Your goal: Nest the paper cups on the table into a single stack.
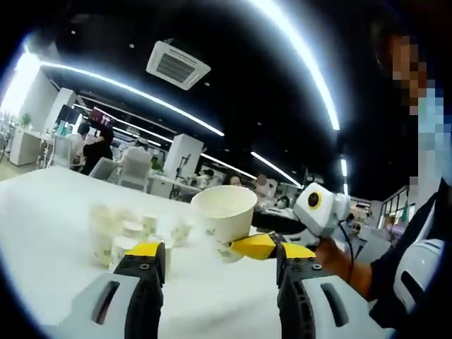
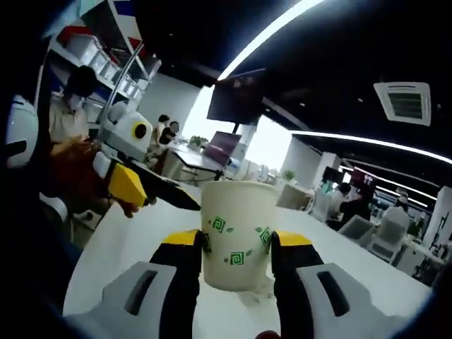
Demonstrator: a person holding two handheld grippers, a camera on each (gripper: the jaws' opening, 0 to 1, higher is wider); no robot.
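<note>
A white paper cup (image 2: 236, 236) with green leaf prints stands upright between the jaws of my right gripper (image 2: 236, 247), which is shut on its lower wall. In the left gripper view that cup (image 1: 224, 208) hangs above the white table (image 1: 49, 212), with the right gripper (image 1: 244, 246) reaching in from the right. My left gripper (image 1: 220, 253) is open with nothing between its yellow-tipped jaws, just below and in front of the held cup. Several more paper cups (image 1: 120, 233) cluster on the table to the left, blurred. The left gripper (image 2: 152, 189) enters the right gripper view from the left.
A person (image 1: 424, 233) stands at the right, a hand (image 1: 335, 258) on the right gripper. Chairs (image 1: 134, 166) and seated people line the table's far side. The table (image 2: 134, 240) stretches away under the held cup.
</note>
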